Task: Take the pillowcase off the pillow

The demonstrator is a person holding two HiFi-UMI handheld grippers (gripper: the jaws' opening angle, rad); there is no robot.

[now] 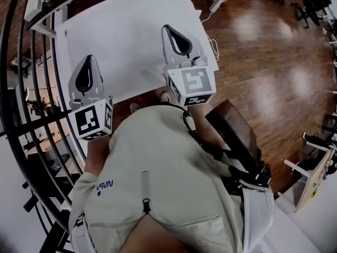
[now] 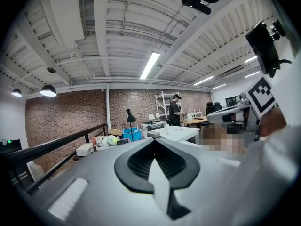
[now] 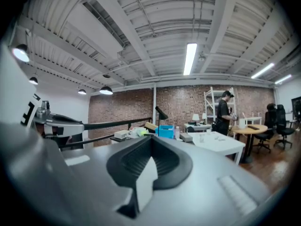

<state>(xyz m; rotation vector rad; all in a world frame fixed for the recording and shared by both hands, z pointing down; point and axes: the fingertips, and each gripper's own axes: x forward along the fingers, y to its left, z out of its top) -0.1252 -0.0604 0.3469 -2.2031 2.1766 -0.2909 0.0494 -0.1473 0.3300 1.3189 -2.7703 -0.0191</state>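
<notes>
No pillow or pillowcase shows in any view. In the head view my left gripper [image 1: 90, 58] and right gripper [image 1: 169, 28] are held side by side in front of the person's light jacket [image 1: 163, 167], pointing toward a bare white table [image 1: 121, 41]. Both have their jaws together with nothing between them. The left gripper view shows its shut jaws [image 2: 154, 141] aimed level across the room, and the right gripper view shows the same for its own [image 3: 150, 139]. Each gripper also appears at the edge of the other's view.
A black railing [image 1: 23, 94] curves along the left. A dark seat [image 1: 235, 129] stands right of the person on the wooden floor [image 1: 274, 62]. Far off, a person in dark clothes [image 3: 222, 111] stands by a white table [image 3: 218, 142] and shelves before a brick wall.
</notes>
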